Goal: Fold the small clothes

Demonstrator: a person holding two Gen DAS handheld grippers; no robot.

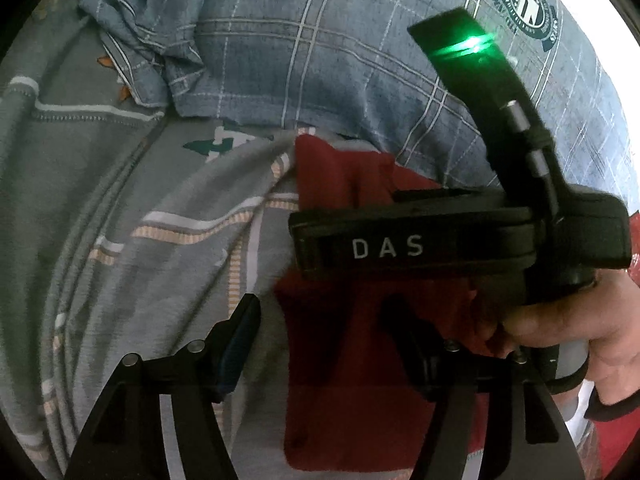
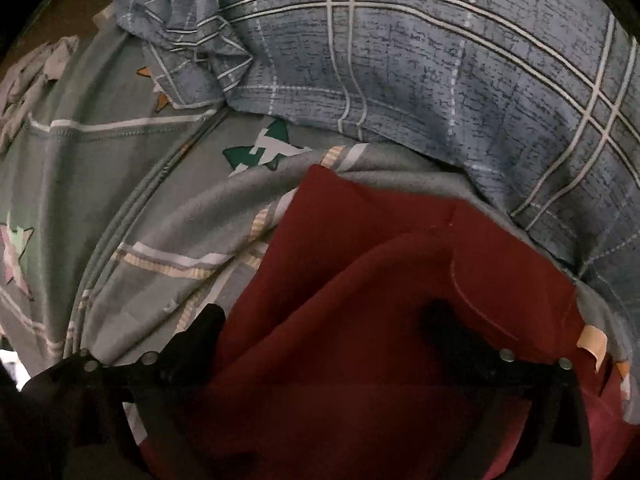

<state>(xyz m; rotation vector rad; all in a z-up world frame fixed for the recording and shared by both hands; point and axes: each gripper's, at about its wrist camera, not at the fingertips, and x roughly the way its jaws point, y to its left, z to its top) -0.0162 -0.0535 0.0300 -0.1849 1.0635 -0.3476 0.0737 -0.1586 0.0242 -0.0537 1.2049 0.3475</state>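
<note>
Soft, limp red cloth (image 2: 360,320) lies on the bed (image 2: 120,184) at 6 o'clock, best pinched at an edge; left tongs (image 1: 320,328) spread, right tongs (image 2: 320,320) spread around a fold.

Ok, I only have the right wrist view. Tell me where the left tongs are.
Observer: The left tongs are open over the left edge of the red cloth, with one finger over the grey sheet.
Operator: Check my right tongs from outside.
Observer: The right tongs have a green light glowing on the black upright part behind them.
Operator: Describe the far right of the blue checked fabric.
Observer: The blue checked fabric has a round green-and-white badge printed there.
</note>
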